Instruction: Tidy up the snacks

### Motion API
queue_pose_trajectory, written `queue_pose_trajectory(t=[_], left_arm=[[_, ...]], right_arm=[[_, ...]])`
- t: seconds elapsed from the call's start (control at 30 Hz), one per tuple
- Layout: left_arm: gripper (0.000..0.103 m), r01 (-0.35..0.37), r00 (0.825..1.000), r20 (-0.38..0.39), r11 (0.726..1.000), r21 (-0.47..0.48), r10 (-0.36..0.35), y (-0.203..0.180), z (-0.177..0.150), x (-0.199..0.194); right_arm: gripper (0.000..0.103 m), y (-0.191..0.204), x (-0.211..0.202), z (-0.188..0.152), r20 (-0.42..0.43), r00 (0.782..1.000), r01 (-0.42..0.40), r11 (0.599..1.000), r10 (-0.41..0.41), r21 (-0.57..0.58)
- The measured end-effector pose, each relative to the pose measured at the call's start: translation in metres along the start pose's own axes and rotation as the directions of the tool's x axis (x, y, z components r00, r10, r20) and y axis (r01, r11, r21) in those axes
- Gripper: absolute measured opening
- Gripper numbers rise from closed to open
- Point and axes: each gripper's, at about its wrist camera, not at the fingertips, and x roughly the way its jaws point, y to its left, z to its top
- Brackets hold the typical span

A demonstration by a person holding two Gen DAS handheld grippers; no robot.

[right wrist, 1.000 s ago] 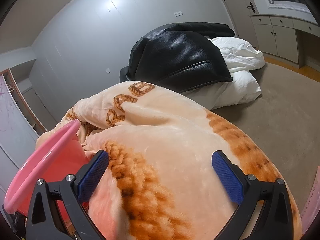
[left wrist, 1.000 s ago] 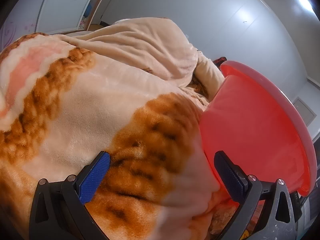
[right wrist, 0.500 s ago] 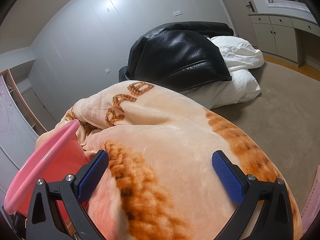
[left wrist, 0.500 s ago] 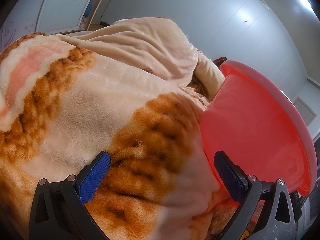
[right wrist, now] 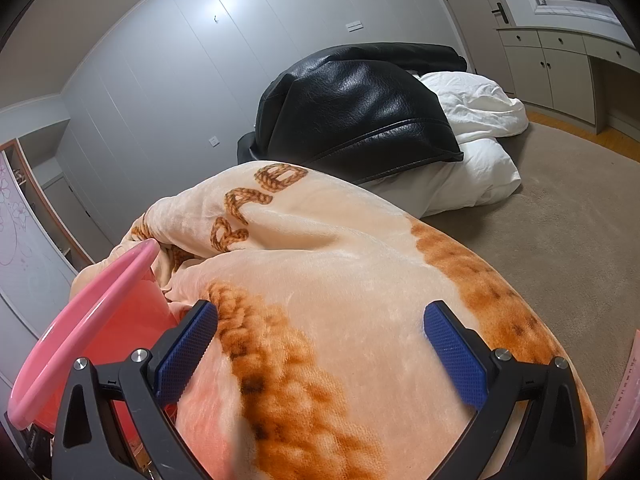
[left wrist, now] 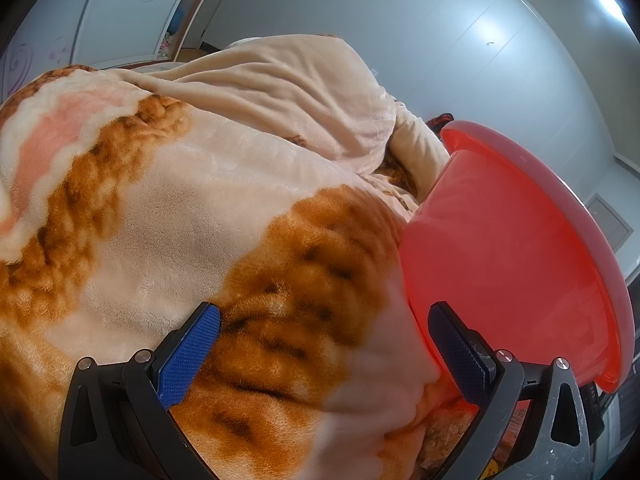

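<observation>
Nothing moved, fleecy blanket (left wrist: 208, 216), glossy basin (left wrist: 520, 264)

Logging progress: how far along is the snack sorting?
Nothing looks done. Left gripper and right gripper are both open and empty over the blanket. The pink basin sits beside it, its inside hidden. A snack packet barely peeks out under the basin; all sorting remains.
</observation>
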Motion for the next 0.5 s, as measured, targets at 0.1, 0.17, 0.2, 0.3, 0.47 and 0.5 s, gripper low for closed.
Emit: queue_pose_trajectory(t=[0.1,0.17,0.2,0.3,0.47,0.5], left_arm=[[0.103,-0.002,1.0,-0.001,1.0,0.001,0.002,0.0,0.0,0.0],[0.103,-0.001,1.0,-0.001,1.0,0.001,0.001,0.0,0.0,0.0],[0.103,-0.001,1.0,-0.001,1.0,0.002,0.001,0.0,0.0,0.001],[0.102,0.002,1.0,-0.001,1.0,0.0,-0.002,0.0,0.0,0.001],[0.103,-0.001,1.0,-0.001,1.0,0.002,0.001,0.0,0.0,0.002],[0.103,0.001,1.0,-0.001,1.0,0.001,-0.001,0.0,0.0,0.002]], right_arm=[[0.103,0.0,0.0,0.0,0.0,1.0,0.0,1.0,0.0,0.001],[0.103,0.001,0.0,0.0,-0.014,1.0,0.002,1.0,-0.002,-0.01],[0.103,0.003,-0.001,0.0,-0.027,1.0,-0.007,1.0,0.006,-0.029],[0.103,0.016,-0.007,-0.006,-0.047,0.997,-0.071,0.992,0.066,-0.108],[0.103,0.051,-0.044,-0.03,-0.094,0.977,-0.209,0.937,0.19,-0.28],[0.103,0.058,-0.056,-0.037,-0.098,0.969,-0.247,0.908,0.227,-0.339]])
